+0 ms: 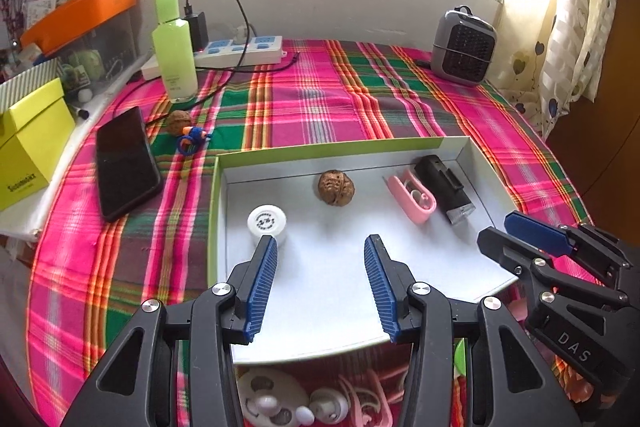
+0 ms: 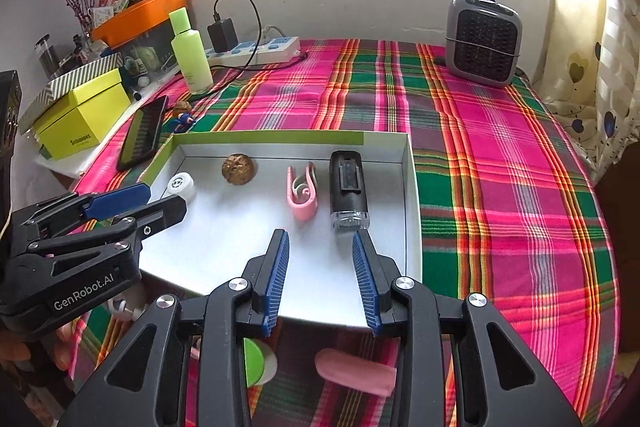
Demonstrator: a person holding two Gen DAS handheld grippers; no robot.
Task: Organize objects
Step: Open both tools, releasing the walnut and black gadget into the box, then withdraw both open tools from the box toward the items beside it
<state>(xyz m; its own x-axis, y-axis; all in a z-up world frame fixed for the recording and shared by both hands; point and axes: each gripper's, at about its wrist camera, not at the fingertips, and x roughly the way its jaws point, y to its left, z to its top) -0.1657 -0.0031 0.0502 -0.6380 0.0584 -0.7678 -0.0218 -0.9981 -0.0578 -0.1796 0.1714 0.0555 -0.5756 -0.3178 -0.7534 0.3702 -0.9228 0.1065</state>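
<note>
The likeliest slip was a clash — the left tool point(image 1: 320, 247) and right tool point(image 2: 320, 241) hung close together over the near part of the tray point(image 1: 216, 211), so a reach by either could have knocked the other or swept the cap point(image 1: 267, 221), the walnut point(image 1: 336, 187), the pink clip point(image 2: 302, 191) or the black device point(image 2: 349, 189) out of their row. Both tools stood wide open, holding and touching nothing — a second walnut point(image 1: 178, 122) and a blue toy point(image 1: 192, 139) lay on the tabletop point(image 1: 320, 99) beyond the tray, beside the phone point(image 1: 126, 163), and small pieces waited under the tools

Left gripper point(image 1: 320, 247) agape, empty, over white tray point(image 1: 320, 291); walnut point(image 1: 336, 187) at 12 o'clock, white cap point(image 1: 267, 222) touching at 10, right gripper point(image 1: 506, 229) at 3.
</note>
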